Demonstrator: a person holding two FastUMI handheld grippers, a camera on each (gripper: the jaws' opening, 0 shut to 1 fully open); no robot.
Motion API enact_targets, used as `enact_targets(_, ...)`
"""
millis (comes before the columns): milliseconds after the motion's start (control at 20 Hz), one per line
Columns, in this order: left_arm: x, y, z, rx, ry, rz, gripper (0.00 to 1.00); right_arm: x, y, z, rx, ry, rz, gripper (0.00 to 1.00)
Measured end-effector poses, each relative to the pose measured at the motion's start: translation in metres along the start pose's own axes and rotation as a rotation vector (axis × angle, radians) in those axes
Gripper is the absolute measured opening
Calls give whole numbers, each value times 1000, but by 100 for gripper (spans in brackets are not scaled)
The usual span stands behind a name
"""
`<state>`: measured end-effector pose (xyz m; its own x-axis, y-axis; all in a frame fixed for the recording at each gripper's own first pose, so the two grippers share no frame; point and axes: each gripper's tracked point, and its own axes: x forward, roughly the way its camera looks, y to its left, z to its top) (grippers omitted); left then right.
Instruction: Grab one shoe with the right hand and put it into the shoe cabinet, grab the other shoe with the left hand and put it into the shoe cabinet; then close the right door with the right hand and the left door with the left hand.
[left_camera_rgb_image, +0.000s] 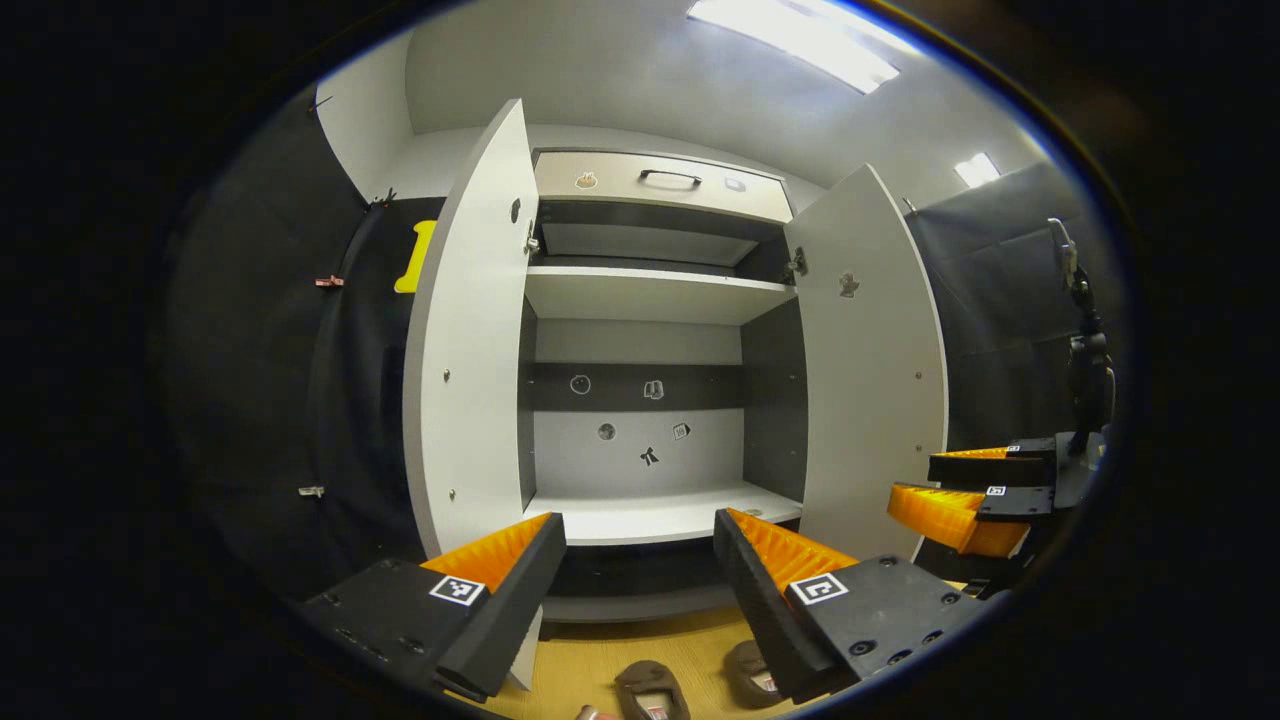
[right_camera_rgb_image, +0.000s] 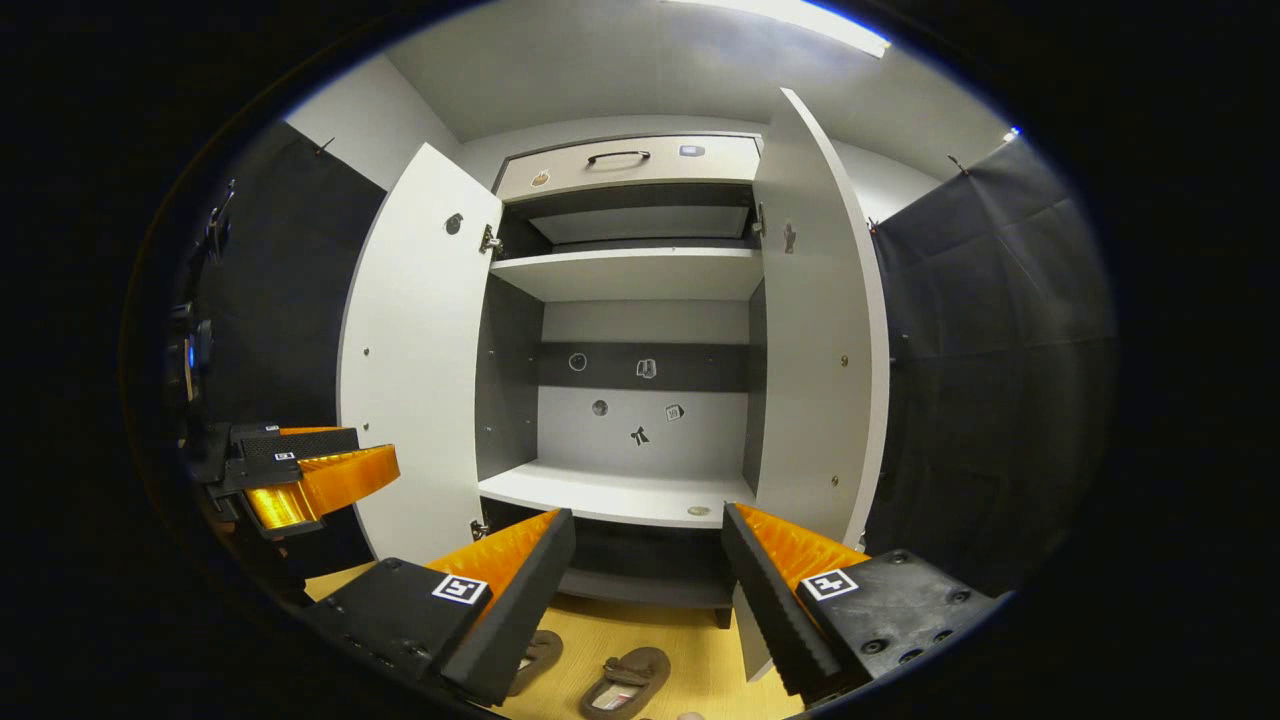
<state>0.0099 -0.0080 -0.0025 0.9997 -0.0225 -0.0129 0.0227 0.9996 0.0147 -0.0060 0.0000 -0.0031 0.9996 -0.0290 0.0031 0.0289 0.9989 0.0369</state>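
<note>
Shoes (right_camera_rgb_image: 627, 680) lie on floor (right_camera_rgb_image: 690, 650) before open shoe cabinet (right_camera_rgb_image: 620, 495).

A pale yellow wooden floor (right_camera_rgb_image: 700, 670) runs beneath and in front of the tall white cabinet with grey interior panels (right_camera_rgb_image: 640, 330), which serves here as furniture. To either side of that cabinet hang black cloth walls (right_camera_rgb_image: 990, 360), with a plain white wall (left_camera_rgb_image: 365, 120) above and behind it. Over the cabinet, long bright ceiling light panels (left_camera_rgb_image: 795, 40) glow; a dark stand (left_camera_rgb_image: 1085, 350), possibly a tripod, rises at its right.
</note>
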Motion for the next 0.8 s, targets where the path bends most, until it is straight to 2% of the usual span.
enact_targets(150,3,-2,1,-4,14,-3,95,6,3,-15,8,24,-13,98)
enact_targets(300,6,-2,-5,-25,36,-10,95,11,13,-48,7,92,-4,98)
enact_targets(550,18,6,-27,-28,70,10,95,18,33,-133,38,263,37,98)
enact_targets(800,23,16,-59,-53,113,30,95,15,34,-231,204,448,-21,98)
